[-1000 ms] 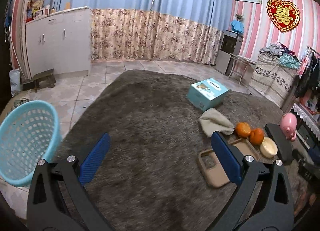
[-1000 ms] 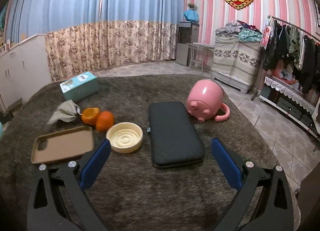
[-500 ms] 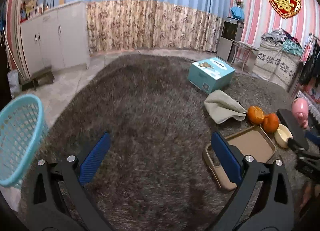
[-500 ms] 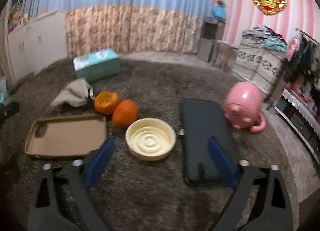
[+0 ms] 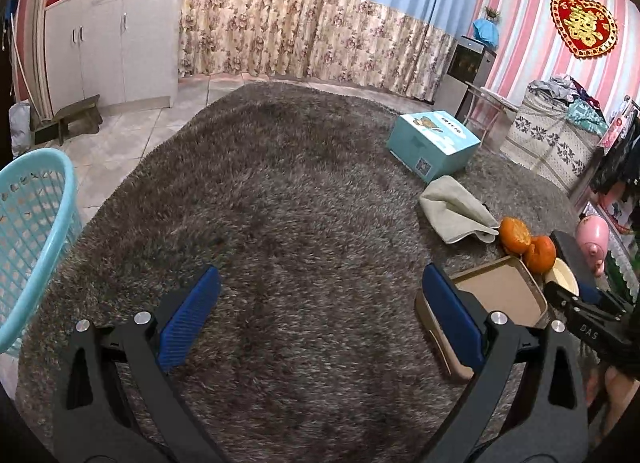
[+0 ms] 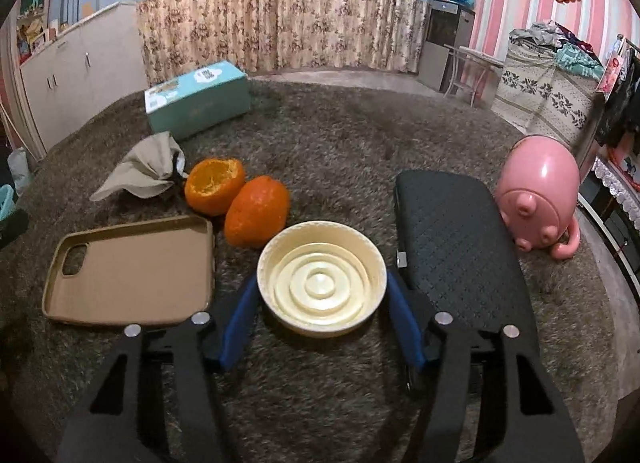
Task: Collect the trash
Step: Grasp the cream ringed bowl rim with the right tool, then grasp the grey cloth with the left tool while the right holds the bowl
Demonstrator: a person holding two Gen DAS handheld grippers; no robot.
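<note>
A cream round dish [image 6: 322, 279] lies on the shaggy grey rug between the blue pads of my right gripper [image 6: 322, 303]. Its jaws are closing, with the pads right at the dish's rim on both sides. Two orange peel halves [image 6: 214, 185] [image 6: 256, 211] and a crumpled grey tissue [image 6: 144, 171] lie just beyond it to the left. My left gripper [image 5: 316, 319] stands open over bare rug with nothing between its fingers. The light-blue basket [image 5: 28, 231] stands at the far left, off the rug's edge. The right gripper [image 5: 580, 303] shows at the right edge of the left wrist view.
A tan phone case [image 6: 132, 267] lies left of the dish, and a black quilted case [image 6: 456, 247] right of it. A pink pig-shaped mug [image 6: 536, 199] lies farther right. A teal box [image 6: 198, 101] stands at the back. Cabinets and curtains line the walls.
My right gripper moved forward and left onto the cream dish, and its jaws narrowed around it. My left gripper sank a little over the rug and stayed open.
</note>
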